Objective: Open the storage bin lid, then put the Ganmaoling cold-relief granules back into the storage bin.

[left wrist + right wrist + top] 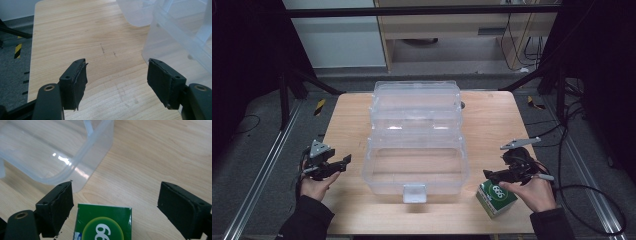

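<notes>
— Green box (103, 223) sits right under my right gripper (115, 203), between jaws that stand apart and don't press on it. It lies on the table (357, 115), just beside the clear bin (416, 150)'s near right corner.

— So nothing's packed?

— I'd judge not; the bin looks bare. My left gripper (117, 82) is spread too, holding nothing, near the bin's left wall.

— Room?

— Tight by the table's near edge; plenty above.

green box (496, 198), clear bin (416, 172)
</notes>
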Demonstrator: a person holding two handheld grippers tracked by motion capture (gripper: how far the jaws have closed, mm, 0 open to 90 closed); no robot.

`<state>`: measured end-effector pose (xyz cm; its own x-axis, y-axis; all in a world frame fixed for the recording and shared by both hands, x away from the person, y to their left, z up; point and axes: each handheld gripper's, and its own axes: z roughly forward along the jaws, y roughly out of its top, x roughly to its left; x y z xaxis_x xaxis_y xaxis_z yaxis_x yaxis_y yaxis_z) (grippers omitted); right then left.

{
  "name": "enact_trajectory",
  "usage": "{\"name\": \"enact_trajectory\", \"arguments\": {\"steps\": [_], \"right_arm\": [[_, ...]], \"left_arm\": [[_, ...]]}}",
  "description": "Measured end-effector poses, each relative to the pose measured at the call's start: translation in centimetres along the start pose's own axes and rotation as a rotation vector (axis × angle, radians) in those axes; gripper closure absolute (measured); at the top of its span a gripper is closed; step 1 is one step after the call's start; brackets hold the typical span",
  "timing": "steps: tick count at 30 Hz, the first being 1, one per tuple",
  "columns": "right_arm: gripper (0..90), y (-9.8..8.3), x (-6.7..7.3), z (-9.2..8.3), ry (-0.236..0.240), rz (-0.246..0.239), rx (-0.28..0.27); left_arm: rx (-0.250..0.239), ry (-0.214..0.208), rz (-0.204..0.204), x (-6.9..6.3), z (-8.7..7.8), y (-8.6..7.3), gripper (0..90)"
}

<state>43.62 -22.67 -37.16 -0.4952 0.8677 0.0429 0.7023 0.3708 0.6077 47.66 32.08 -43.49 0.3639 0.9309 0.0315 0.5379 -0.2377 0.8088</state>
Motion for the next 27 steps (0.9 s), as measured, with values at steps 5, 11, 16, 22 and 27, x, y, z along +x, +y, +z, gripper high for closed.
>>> {"name": "enact_trajectory", "arguments": {"steps": [5,11,16,22,27], "right_arm": [[12.2,0.2,-0.3,0.1,-0.015,0.002,0.058],[9.7,0.4,-0.1,0.3,-0.015,-0.010,0.125],[8.3,0.4,0.3,0.4,-0.008,-0.017,0.141],[6.3,0.5,0.8,0.8,-0.006,-0.031,0.181],[5.0,0.4,1.3,0.9,-0.007,-0.047,0.223]], "left_arm": [[0.011,0.008,-0.002,0.2,0.3,-0.1,31.1],[0.019,0.020,-0.012,0.5,0.4,-0.2,31.1],[0.035,0.019,-0.009,0.5,0.7,-0.2,30.8],[0.048,0.018,-0.002,0.4,0.9,-0.3,30.6],[0.039,0.021,0.006,0.6,0.8,-0.3,32.9]]}}
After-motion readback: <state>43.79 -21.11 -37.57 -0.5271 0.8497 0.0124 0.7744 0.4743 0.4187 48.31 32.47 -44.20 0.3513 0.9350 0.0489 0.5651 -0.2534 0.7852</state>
